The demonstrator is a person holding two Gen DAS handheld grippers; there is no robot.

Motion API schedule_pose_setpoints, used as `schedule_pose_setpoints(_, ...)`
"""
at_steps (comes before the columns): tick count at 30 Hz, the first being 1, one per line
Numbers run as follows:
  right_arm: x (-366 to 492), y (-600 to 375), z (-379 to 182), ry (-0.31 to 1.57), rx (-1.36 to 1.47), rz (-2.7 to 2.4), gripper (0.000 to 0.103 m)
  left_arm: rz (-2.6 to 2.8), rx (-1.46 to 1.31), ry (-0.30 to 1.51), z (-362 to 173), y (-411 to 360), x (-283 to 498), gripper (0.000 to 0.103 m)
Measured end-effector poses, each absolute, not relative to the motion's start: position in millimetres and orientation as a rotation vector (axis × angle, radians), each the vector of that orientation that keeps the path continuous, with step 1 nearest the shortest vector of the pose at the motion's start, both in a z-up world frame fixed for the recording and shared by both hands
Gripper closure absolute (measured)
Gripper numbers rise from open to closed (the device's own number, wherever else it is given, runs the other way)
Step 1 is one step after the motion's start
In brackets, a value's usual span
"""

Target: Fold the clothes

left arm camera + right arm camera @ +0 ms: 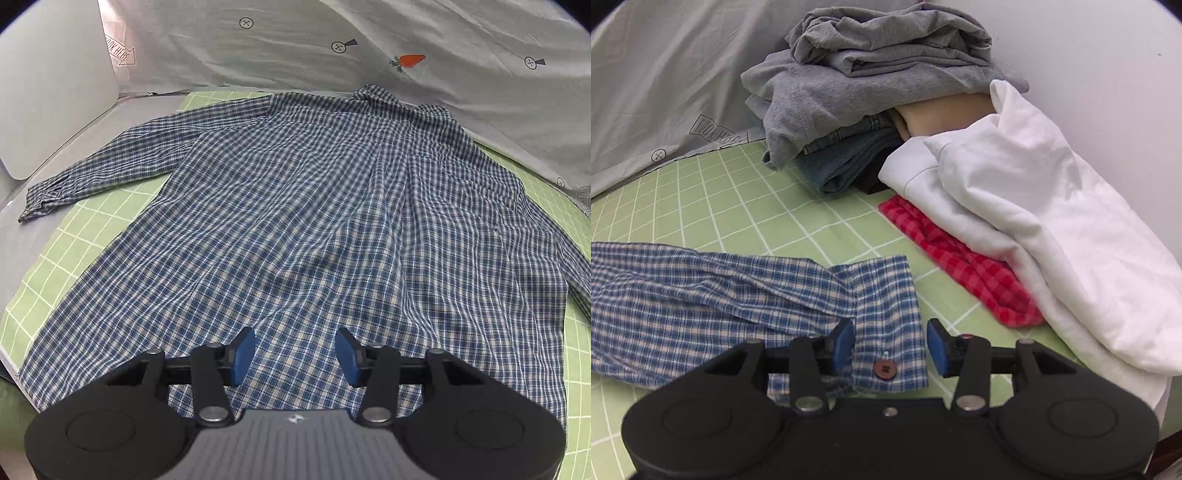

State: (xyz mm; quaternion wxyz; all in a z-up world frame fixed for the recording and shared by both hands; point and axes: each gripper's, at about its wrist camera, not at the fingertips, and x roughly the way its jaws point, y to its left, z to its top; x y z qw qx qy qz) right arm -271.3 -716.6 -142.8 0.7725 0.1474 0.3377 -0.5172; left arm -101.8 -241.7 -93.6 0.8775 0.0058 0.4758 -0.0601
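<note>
Currently the green grid mat (92,236) carries everything, with a grey printed sheet (461,55) along its far edge. Blue plaid shirt (295,206) is spread flat on the mat, collar (373,92) at the far side, hem nearest me, left sleeve (110,162) stretched out past the mat's edge onto a grey surface (48,236) beside a white panel (51,81). Fabric has soft wrinkles down the middle

In the right wrist view: pile of folded clothes at the far side, grey top (871,62) on jeans (842,158). White garment (1034,206) lies draped on the right, over a red checked cloth (964,266)

My left gripper (295,356) hangs level over the shirt's hem area, pointing toward the collar, jaws apart with nothing between them. Can't tell if the pads touch the cloth

My right gripper (891,345) sits low over the right sleeve's cuff (886,314), pointing toward the clothes pile, jaws spread and straddling the cuff, not clamped. Left pad (842,343) is at the cuff seam, right pad (936,345) just off the cuff's edge over the mat. Brown button (885,369) shows between the pads
</note>
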Motion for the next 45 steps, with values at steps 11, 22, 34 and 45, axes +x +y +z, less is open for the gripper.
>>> schedule_pose_setpoints(11,-244.8,-557.4,-121.0,0.711,0.221,-0.846,0.002,-0.117,-0.095,0.961,-102.6,-143.6,-63.6,0.049)
schedule_pose_setpoints(22,-159.8,-365.6,-131.5,0.797,0.118,-0.437,0.001,0.022,-0.204,0.949,-123.6,14.7,0.0,0.042)
schedule_pose_setpoints(34,-72.4,-328.0,-154.9,0.843,0.156,-0.446,0.000,0.181,-0.341,0.928,-141.6,131.7,49.3,0.038)
schedule_pose_setpoints(45,-52.5,-329.9,-168.7,0.859,0.251,-0.502,0.000,0.216,-0.406,0.918,-165.5,173.6,104.5,0.034)
